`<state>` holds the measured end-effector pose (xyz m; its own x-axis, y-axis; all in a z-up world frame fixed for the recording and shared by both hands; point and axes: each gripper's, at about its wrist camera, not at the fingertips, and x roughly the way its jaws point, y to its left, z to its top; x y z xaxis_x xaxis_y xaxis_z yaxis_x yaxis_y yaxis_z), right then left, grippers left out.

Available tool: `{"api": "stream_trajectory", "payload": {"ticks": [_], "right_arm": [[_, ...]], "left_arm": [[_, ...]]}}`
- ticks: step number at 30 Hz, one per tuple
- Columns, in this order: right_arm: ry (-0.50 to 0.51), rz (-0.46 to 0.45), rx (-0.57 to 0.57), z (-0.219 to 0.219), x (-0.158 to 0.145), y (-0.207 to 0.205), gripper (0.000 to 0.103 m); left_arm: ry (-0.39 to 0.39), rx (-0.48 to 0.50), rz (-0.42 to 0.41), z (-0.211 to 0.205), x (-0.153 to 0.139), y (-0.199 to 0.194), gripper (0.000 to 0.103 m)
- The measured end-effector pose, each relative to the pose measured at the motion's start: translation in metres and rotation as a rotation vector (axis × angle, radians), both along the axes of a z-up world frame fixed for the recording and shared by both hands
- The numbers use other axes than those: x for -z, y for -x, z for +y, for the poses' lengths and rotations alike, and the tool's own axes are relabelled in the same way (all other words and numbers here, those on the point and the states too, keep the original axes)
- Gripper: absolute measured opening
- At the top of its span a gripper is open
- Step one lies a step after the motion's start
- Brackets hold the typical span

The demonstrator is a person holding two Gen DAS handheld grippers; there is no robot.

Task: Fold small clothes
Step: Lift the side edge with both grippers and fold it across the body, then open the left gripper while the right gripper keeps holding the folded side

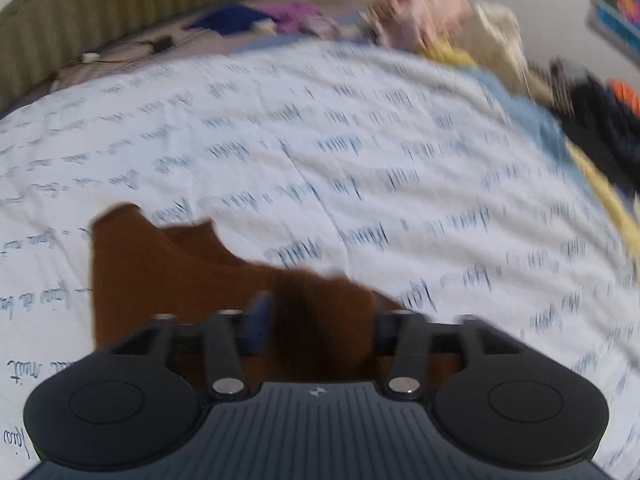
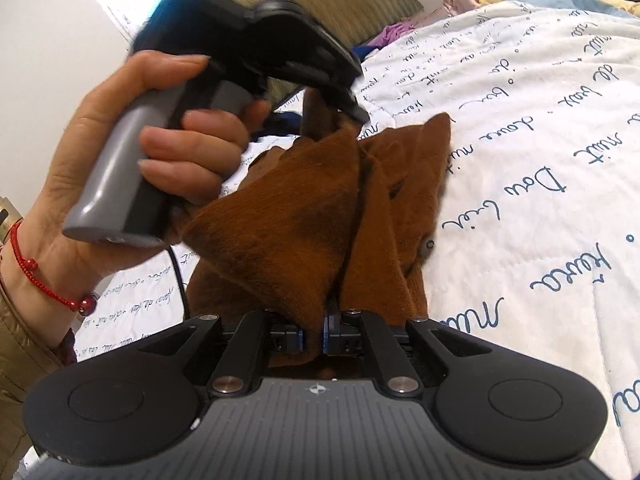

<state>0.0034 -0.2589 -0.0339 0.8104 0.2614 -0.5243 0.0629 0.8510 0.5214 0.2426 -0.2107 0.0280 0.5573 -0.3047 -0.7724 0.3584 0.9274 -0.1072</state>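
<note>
Rust-brown fleece, a small soft garment (image 2: 320,208), is bunched between my two claws above the bed. My right claw (image 2: 325,334) is pinched shut on a fold of it, the cloth rising in a peaked ridge from the closed pads and draping onto the white quilted bedspread with dark handwritten script (image 2: 540,152). My left claw (image 1: 320,316) has its jaws spread apart, with a dark hanging tuft of the same brown fleece between them; the picture is blurred, and the pads do not seem to press on the cloth. In the right wrist view my left hand (image 2: 132,152) wraps the grey handle of that left claw, whose tip sits at the garment's far upper corner. A red beaded cord bracelet (image 2: 36,272) circles that wrist, above a tan sleeve. At the far side of the bed lies a heap of pink, cream and yellow clothes (image 1: 440,20), with a purple and navy pile (image 1: 256,16) left of it.
</note>
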Motion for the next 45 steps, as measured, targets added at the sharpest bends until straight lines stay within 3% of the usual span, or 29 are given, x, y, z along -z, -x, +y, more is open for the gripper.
{"api": "stream_trajectory", "payload": {"ticks": [1,5,9,13,15,19,27,33,37,39,42,45], "right_arm": [[-0.001,0.003,0.001,0.0,0.001,0.0,0.009],[-0.006,0.008,0.001,-0.001,0.002,0.0,0.009],[-0.046,0.017,-0.002,-0.009,0.001,-0.001,0.02],[-0.121,0.02,0.002,-0.028,0.0,0.001,0.028],[-0.171,0.014,0.006,-0.039,-0.003,0.004,0.037],[-0.222,-0.011,0.038,-0.054,-0.011,0.006,0.041],[-0.206,-0.013,0.069,-0.057,-0.018,0.002,0.041],[-0.196,0.002,0.089,-0.054,-0.019,0.001,0.022],[-0.256,0.009,0.104,-0.059,-0.016,0.002,0.019],[-0.31,0.011,0.099,-0.063,-0.014,0.002,0.018],[-0.394,-0.009,0.062,-0.065,-0.015,0.005,0.017],[-0.358,0.012,0.044,-0.063,-0.014,0.007,0.017]], "left_arm": [[0.025,-0.021,-0.029,0.008,-0.006,0.0,0.081],[0.073,-0.077,-0.089,0.041,-0.027,0.004,0.083],[0.0,-0.086,-0.144,0.074,-0.026,0.035,0.083],[-0.072,-0.044,-0.185,0.11,-0.007,0.086,0.083],[-0.096,-0.023,-0.2,0.127,0.004,0.111,0.083],[-0.117,-0.008,-0.228,0.162,0.02,0.152,0.083],[-0.062,0.091,-0.231,0.202,0.038,0.202,0.083],[-0.231,0.189,-0.343,0.173,0.049,0.218,0.084],[-0.283,0.158,-0.367,0.158,0.058,0.211,0.084],[-0.303,0.079,-0.381,0.157,0.059,0.206,0.086],[-0.207,-0.025,-0.342,0.179,0.049,0.199,0.086],[-0.115,-0.057,-0.271,0.202,0.045,0.195,0.086]]}}
